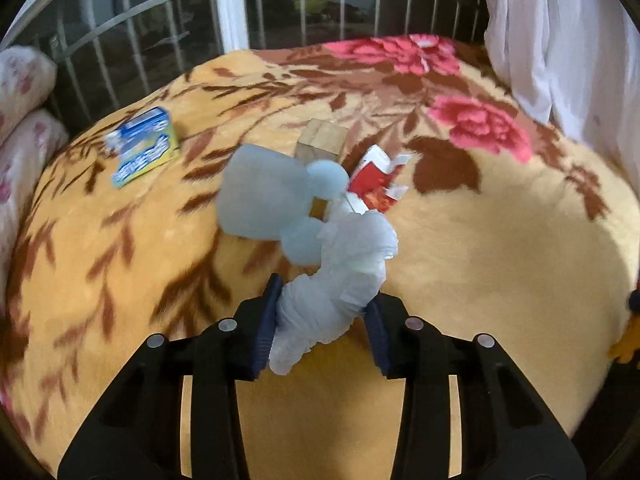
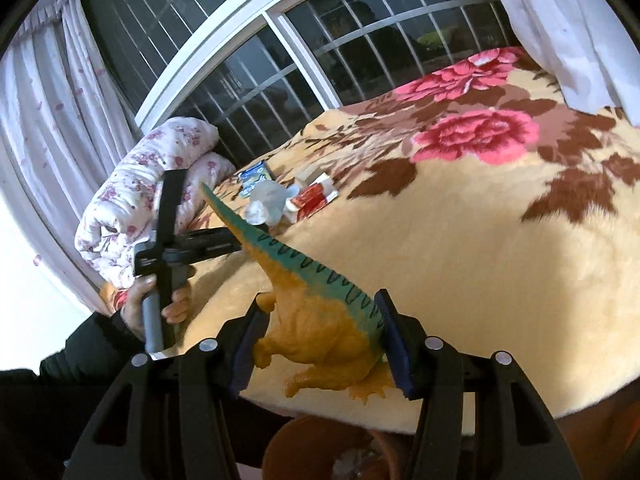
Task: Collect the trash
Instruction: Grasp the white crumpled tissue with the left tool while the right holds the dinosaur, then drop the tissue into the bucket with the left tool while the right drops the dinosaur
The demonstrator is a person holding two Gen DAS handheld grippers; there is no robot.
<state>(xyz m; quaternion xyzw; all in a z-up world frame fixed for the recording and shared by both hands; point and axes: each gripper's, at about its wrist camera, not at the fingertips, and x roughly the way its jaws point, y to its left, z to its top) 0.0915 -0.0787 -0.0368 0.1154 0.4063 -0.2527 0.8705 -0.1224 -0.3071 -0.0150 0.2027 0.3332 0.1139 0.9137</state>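
White crumpled tissue (image 1: 336,292) clamped between left gripper (image 1: 320,320)

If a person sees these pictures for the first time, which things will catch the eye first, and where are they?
First, the orange and green toy dinosaur, clamped in the right hand-held gripper at the near edge of the bed. Next, the crumpled white tissue pinched in the left hand-held gripper, above the flowered blanket. Behind it lie a pale plastic bottle and a torn red packet.

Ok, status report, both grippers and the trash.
Left gripper shut on tissue wad. Right gripper shut on dinosaur. Red wrapper, blue packet on bed.
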